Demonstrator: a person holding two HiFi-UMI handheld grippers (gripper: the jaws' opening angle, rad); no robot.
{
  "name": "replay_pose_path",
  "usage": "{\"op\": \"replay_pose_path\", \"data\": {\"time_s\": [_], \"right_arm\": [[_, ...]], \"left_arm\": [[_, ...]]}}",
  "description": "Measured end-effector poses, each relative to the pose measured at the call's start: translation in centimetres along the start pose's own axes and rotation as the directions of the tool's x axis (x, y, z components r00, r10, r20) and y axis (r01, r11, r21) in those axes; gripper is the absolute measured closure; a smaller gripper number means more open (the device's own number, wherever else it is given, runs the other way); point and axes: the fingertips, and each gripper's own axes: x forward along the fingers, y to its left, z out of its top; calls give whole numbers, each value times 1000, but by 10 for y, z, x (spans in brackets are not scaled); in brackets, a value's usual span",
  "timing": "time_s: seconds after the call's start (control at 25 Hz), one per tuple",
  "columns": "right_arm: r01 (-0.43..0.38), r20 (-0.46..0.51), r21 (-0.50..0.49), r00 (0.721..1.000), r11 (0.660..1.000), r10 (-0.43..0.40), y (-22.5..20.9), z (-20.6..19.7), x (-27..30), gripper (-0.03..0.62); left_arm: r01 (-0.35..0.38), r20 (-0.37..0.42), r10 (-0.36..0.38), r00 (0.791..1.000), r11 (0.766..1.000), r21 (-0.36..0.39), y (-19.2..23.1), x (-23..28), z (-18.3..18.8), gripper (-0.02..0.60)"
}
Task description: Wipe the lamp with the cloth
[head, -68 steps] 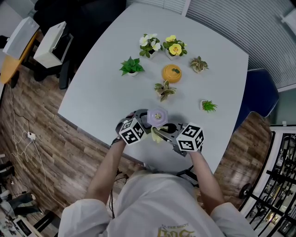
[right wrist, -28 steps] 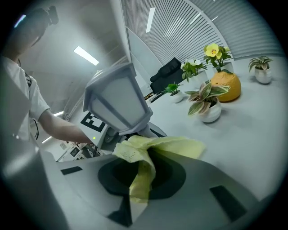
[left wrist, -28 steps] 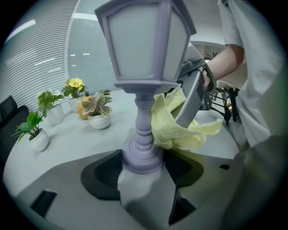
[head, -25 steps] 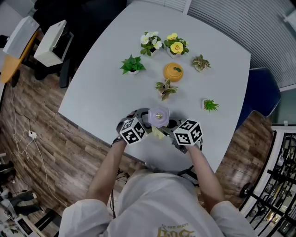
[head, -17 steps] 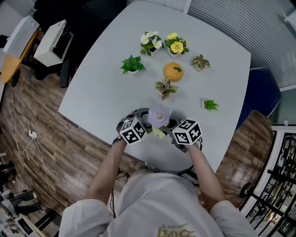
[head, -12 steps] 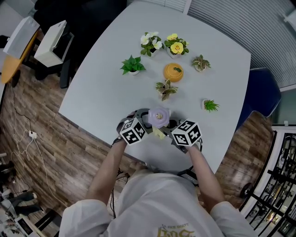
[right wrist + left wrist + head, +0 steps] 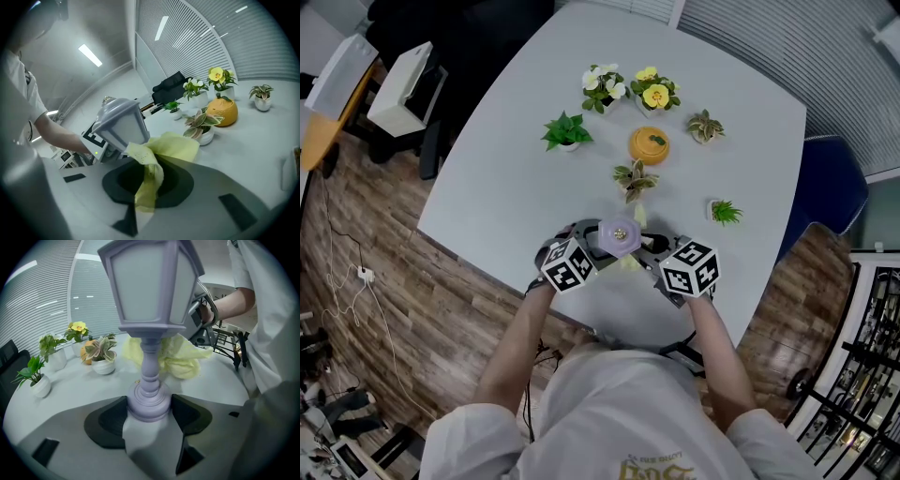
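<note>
Tip for this bit: brace the base and drag the cloth (image 7: 165, 146) lightly round each pane. My left claw (image 7: 149, 416) is clamped wide around the base of the lamp (image 7: 150, 310), at the near edge of the table (image 7: 534, 169). My right claw (image 7: 146, 187) pinches the yellow cloth against the shade.

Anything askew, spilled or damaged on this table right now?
Nothing stands out. The left gripper grips the lamp by its base, the right gripper holds the yellow cloth against its shade, and the potted plants stand upright on the table.
</note>
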Motion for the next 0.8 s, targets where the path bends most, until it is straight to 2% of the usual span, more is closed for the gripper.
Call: {"op": "replay_pose_path", "data": {"time_s": [0.2, 0.48, 0.8], "right_arm": [[-4, 13, -22, 1000, 1000, 4, -1, 1, 3, 545], [-32, 48, 37, 998, 999, 30, -7, 2, 9, 545], [-20, 61, 66, 998, 998, 16, -17, 6, 16, 545]], "left_arm": [[0, 1, 0, 1000, 1000, 0, 0, 1, 0, 275], [0, 1, 0, 1000, 1000, -1, 0, 1, 0, 275], [0, 0, 0, 1000, 1000, -2, 1, 1, -1, 275]]}}
